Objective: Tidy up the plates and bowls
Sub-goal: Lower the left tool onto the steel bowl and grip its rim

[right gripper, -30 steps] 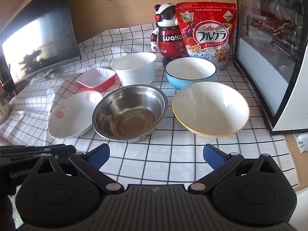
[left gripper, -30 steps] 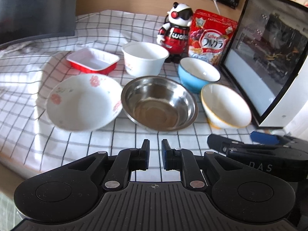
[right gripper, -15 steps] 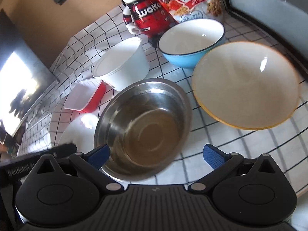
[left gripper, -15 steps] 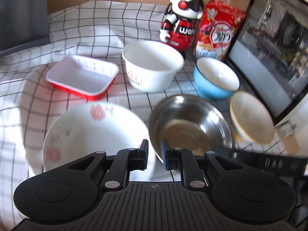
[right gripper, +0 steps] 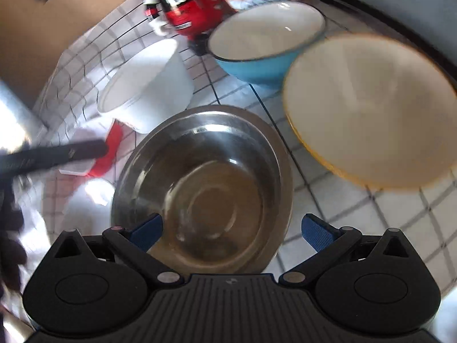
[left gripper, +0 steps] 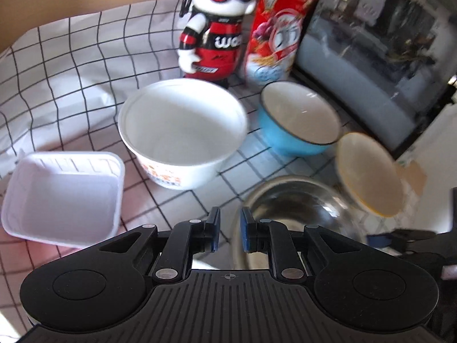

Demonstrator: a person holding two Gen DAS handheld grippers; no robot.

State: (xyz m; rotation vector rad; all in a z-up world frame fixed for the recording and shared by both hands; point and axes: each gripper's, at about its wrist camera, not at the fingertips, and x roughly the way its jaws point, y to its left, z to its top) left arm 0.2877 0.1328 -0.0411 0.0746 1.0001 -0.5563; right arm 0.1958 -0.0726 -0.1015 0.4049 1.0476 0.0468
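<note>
A steel bowl (right gripper: pixel 205 188) sits just ahead of my open right gripper (right gripper: pixel 232 230), whose blue fingertips straddle its near side from above. Right of it is a cream bowl with a yellow rim (right gripper: pixel 371 108), behind it a blue bowl (right gripper: pixel 265 37) and a white paper bowl (right gripper: pixel 148 83). In the left wrist view my left gripper (left gripper: pixel 230 230) is nearly shut and empty, over the steel bowl's left rim (left gripper: pixel 300 203). Ahead lie the white paper bowl (left gripper: pixel 182 131), the red-and-white tray (left gripper: pixel 62 194), the blue bowl (left gripper: pixel 297 117) and the cream bowl (left gripper: pixel 368 171).
A robot figurine (left gripper: pixel 217 23) and a red cereal bag (left gripper: pixel 277 31) stand at the back on the checked cloth (left gripper: pixel 65 74). A glass-sided black case (left gripper: pixel 380 51) stands at the right. The left gripper's body (right gripper: pixel 54 154) shows in the right wrist view.
Both grippers moved forward and down toward the bowls. The flowered plate slid out of the left view; the steel bowl now fills the right view. Jaws unchanged.
</note>
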